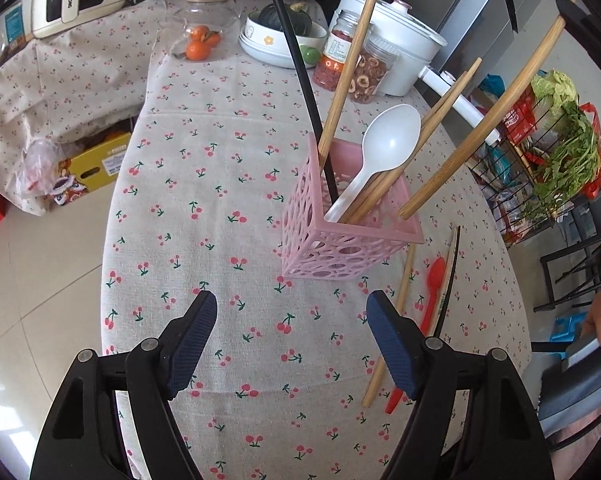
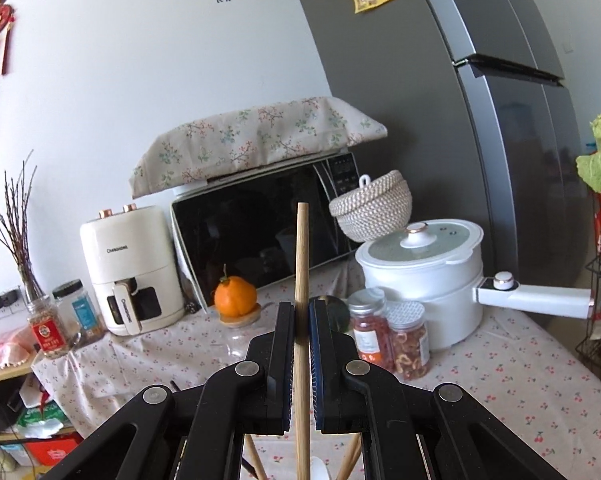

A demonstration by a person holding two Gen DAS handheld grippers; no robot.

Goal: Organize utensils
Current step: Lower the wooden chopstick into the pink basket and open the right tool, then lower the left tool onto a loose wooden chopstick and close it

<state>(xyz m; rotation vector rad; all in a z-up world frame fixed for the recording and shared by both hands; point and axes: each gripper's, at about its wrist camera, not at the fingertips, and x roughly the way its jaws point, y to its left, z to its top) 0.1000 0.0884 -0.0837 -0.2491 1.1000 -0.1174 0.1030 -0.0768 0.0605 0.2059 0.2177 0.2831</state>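
My right gripper (image 2: 301, 322) has its jaws pinched hard on a wooden chopstick (image 2: 301, 264), which stands nearly upright between the pads, its top end poking well above the fingers and its lower length running down out of sight below them. In the left wrist view that same stick hangs tilted with its lower tip just above the near right corner of the pink holder (image 1: 352, 236), not yet inside as far as I can judge. The holder already carries several wooden chopsticks, one black chopstick (image 1: 300, 76) and a white spoon (image 1: 382, 152). My left gripper (image 1: 291, 344) hovers with jaws spread wide and nothing between them, above the cherry-print tablecloth (image 1: 204, 184) on the near side of the holder. Lying on the cloth to the right of it are a red spoon (image 1: 431, 296), another wooden chopstick and a dark one just beside each other. I judge the stick light, stiff and rather smooth, so it could swivel in the pads; a mid-length hold suits it. The perforated holder looks light enough to tip if I nudge its rim.
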